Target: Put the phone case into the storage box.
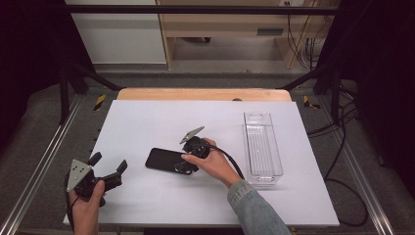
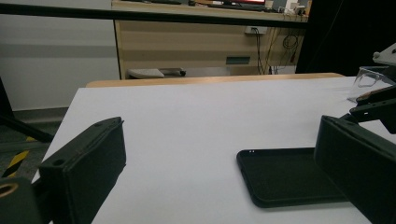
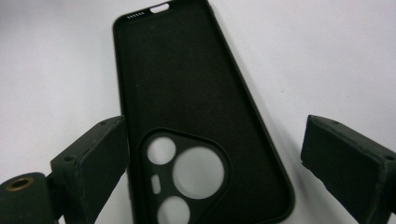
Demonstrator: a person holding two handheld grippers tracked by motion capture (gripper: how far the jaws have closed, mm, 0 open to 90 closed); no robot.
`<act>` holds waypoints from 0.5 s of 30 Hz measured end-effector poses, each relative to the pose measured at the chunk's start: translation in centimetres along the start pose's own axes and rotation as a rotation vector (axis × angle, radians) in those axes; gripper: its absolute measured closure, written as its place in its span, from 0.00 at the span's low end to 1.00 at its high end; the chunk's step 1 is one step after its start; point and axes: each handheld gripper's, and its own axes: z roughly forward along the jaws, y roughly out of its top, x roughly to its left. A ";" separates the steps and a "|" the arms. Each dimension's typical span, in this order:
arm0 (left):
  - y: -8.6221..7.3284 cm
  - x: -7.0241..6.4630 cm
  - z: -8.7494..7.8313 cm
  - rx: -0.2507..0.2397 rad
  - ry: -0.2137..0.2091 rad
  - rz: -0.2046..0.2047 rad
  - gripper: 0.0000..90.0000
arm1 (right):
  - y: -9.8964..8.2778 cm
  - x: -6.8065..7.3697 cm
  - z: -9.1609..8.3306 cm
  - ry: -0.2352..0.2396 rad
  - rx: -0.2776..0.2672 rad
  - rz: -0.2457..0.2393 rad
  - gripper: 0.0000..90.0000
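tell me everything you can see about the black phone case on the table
The phone case is black, matte and looks like soft rubber. It lies flat, hollow side up, near the middle of the white table. It has a raised rim, a camera block with round cut-outs, and small slots at its far end. The right gripper straddles its camera end, jaws open.

The phone case (image 3: 196, 116) is matte black inside, with round camera cutouts that let the white below show through. The desk (image 1: 147, 122) has a plain white top, unpatterned, with a light wood strip along its far edge. The storage bin (image 1: 263, 147) near the right edge is clear and colourless. Both claws, left (image 1: 108, 164) and right (image 3: 224, 158), are black, each topped by a grey plate. The sleeve (image 1: 254, 208) is faded blue denim.
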 end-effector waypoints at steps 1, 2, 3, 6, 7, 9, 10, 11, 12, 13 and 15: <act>0.0 0.0 0.0 0.001 -0.001 0.001 0.02 | 0.0 0.0 0.0 0.011 0.001 0.009 0.09; 0.0 0.0 0.0 0.001 -0.001 0.001 0.02 | 0.0 0.0 0.1 0.018 0.005 0.011 0.09; 0.0 0.0 0.0 0.002 -0.001 0.002 0.02 | 0.0 0.0 0.1 0.020 0.009 0.009 0.09; 0.0 -0.1 0.0 0.003 -0.003 0.001 0.02 | 0.0 0.2 0.3 0.031 0.018 0.007 0.09; 0.0 -0.1 0.0 0.005 -0.004 0.002 0.02 | -0.1 0.3 0.3 0.034 0.025 0.004 0.09; 0.0 -0.1 0.0 0.005 -0.004 0.002 0.02 | -0.1 0.4 0.3 0.033 0.025 -0.003 0.08; 0.0 -0.1 0.1 0.005 -0.004 0.003 0.02 | -0.1 0.5 0.4 0.027 0.030 -0.015 0.08; 0.0 -0.1 0.1 0.006 -0.005 0.004 0.02 | -0.1 0.6 0.4 0.023 0.032 -0.021 0.08; 0.0 -0.1 0.1 0.006 -0.005 0.004 0.02 | -0.2 0.7 0.4 0.014 0.032 -0.031 0.08; 0.0 -0.1 0.1 0.006 -0.006 0.006 0.02 | -0.2 0.7 0.4 0.014 0.032 -0.031 0.08; 0.0 -0.1 0.1 0.008 -0.008 0.008 0.02 | -0.3 1.0 0.6 -0.009 0.048 -0.065 0.08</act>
